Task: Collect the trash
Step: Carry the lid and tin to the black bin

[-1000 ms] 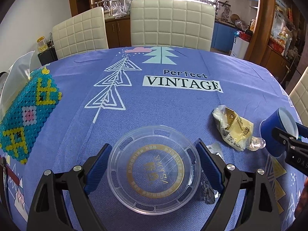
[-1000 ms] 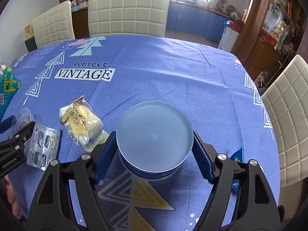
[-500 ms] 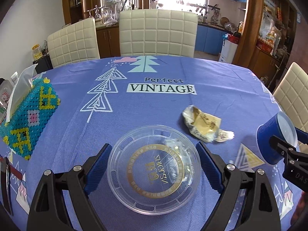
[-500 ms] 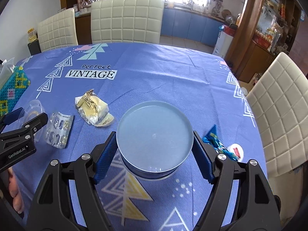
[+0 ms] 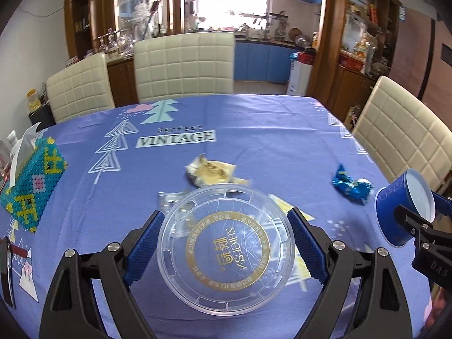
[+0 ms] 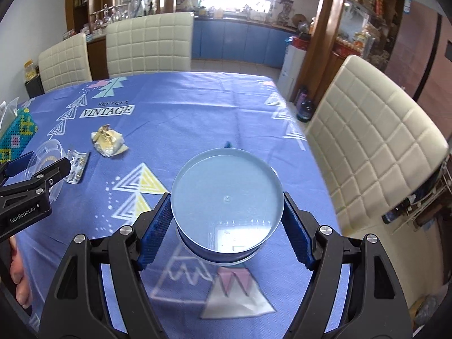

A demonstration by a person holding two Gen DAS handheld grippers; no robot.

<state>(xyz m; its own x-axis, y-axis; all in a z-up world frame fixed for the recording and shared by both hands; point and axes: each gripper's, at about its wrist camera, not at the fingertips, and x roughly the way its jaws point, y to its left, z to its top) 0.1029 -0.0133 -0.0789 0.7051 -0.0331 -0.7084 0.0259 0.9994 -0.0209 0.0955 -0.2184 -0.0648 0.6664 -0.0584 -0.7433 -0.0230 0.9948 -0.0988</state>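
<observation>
My left gripper (image 5: 225, 216) is shut on a clear round plastic lid (image 5: 226, 257) with a gold ring, held above the blue tablecloth (image 5: 268, 130). My right gripper (image 6: 226, 197) is shut on a blue cup (image 6: 227, 220) whose pale round end faces the camera. Each view shows the other gripper: the right gripper (image 5: 418, 203) with the cup (image 5: 392, 217) at the right edge, the left gripper (image 6: 42, 163) with the lid (image 6: 48, 152) at the left edge. On the cloth lie a crumpled yellow wrapper (image 5: 210, 172), a blister pack (image 6: 76, 165) and a blue candy wrapper (image 5: 350, 188).
A beaded tissue box (image 5: 31, 180) stands at the table's left edge. Cream padded chairs stand at the far side (image 5: 183, 65) and the right side (image 6: 375, 147). A blue bottle (image 6: 304, 110) stands on the floor past the table. A hand (image 6: 19, 276) shows at the lower left.
Both grippers have risen and drawn back to the right with the lid and cup still held. The wrapper and blister pack now lie farther off, and the blue candy wrapper has come into view.
</observation>
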